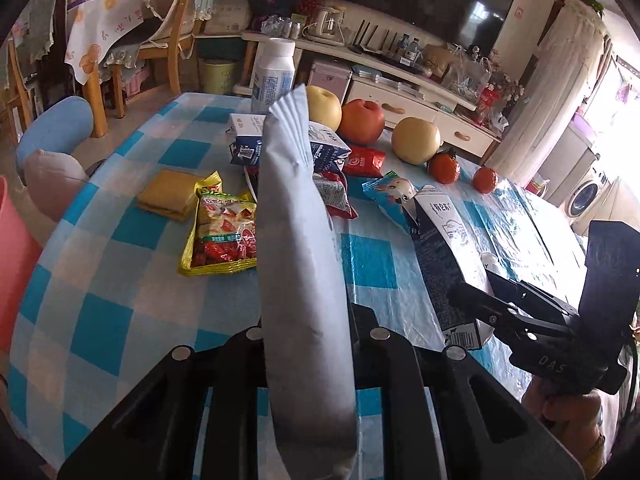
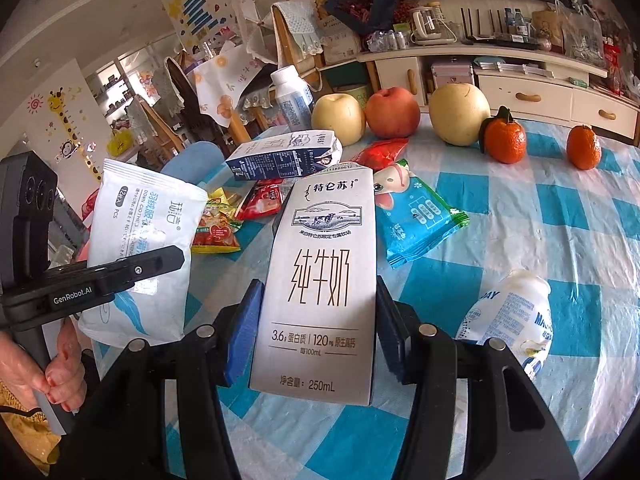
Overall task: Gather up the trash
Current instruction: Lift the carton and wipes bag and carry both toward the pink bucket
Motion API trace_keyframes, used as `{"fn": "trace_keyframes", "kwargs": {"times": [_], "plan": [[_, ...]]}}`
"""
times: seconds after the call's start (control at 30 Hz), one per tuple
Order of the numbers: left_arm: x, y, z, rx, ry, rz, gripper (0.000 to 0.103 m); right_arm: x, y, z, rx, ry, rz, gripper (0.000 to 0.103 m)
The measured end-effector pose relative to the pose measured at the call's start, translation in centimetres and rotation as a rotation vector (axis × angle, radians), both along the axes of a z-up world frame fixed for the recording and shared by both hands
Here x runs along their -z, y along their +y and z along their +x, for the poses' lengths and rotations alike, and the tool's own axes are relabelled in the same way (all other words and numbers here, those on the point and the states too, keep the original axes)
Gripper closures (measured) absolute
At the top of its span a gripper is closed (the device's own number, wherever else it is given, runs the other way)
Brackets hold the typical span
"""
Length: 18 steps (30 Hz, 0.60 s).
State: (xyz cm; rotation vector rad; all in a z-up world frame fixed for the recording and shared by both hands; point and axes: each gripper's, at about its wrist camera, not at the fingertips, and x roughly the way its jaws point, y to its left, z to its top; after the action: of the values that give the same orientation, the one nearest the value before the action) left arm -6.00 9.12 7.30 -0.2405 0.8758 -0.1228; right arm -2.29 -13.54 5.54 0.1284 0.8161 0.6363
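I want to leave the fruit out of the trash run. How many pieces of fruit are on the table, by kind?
Pale yellow round pears: 2
Red-orange round apple: 1
Small orange mandarins: 2
Total: 5 pieces of fruit, all along the far side of the blue-and-white checked table.

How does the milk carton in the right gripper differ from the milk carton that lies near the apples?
The held milk carton stands upright between the right gripper fingers; the lying milk carton rests on its side on the table. The held one shows its white front, the other its dark blue side. Both carry similar print.
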Motion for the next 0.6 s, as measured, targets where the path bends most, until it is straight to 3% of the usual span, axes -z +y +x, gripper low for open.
{"fn": "trace_keyframes", "kwargs": {"times": [0.3, 0.6], "plan": [[0.0, 2.9, -0.9, -0.021, -0.023, -0.036, 0.085, 0.0, 1.5, -1.2, -0.001, 0.012, 0.013, 0.048], [-0.5, 6.3, -1.3, -0.050, -0.047, -0.101, 0.085, 0.8, 2.9, -1.4, 0.017, 0.084, 0.076, 0.048]]}}
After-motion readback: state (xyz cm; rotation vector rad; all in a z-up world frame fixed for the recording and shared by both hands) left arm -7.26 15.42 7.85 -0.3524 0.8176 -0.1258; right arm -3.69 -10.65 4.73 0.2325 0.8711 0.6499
